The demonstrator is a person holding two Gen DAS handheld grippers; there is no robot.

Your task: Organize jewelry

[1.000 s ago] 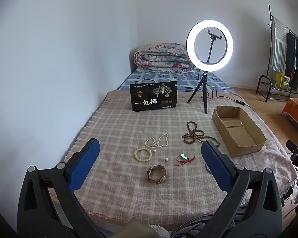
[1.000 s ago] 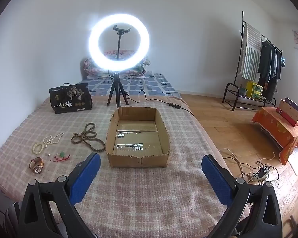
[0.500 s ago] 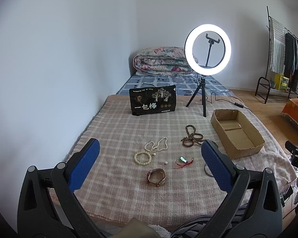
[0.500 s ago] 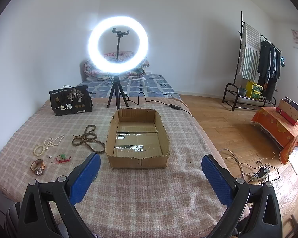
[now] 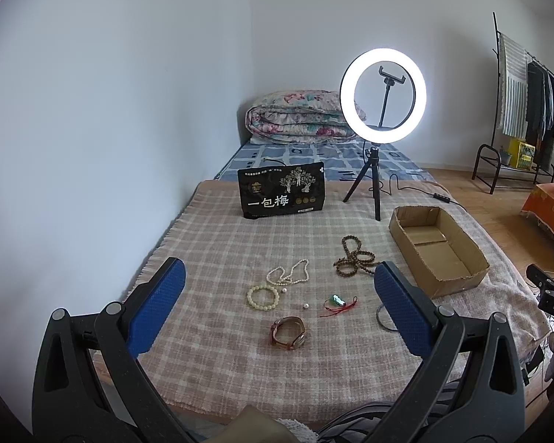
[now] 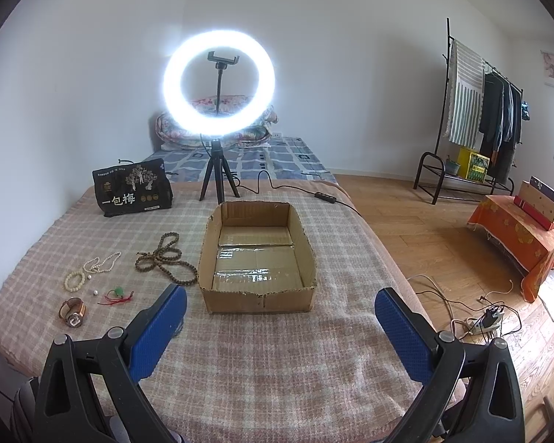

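Both grippers wide open over the bed, jewelry laid out left of the cardboard box.

The left gripper [image 5: 279, 297] hangs above the checked blanket [image 5: 218, 251] with jaws spread wide and nothing between them; the right gripper [image 6: 280, 317] is just as wide and empty, facing the cardboard box [image 6: 256, 301], which holds nothing. Left of the box lies the brown bead mala [image 5: 352, 260], further left the pearl necklace [image 5: 290, 276] with the pale bead bracelet [image 5: 262, 296] touching its near end. Nearer than those and apart from each other sit a loose pearl [image 5: 305, 306], the green pendant on red cord [image 5: 338, 302] and the brown-strap wristwatch [image 5: 288, 332]. Behind the box stands the lit ring light [image 5: 383, 96], with a black snack bag [image 5: 281, 195] to its left.
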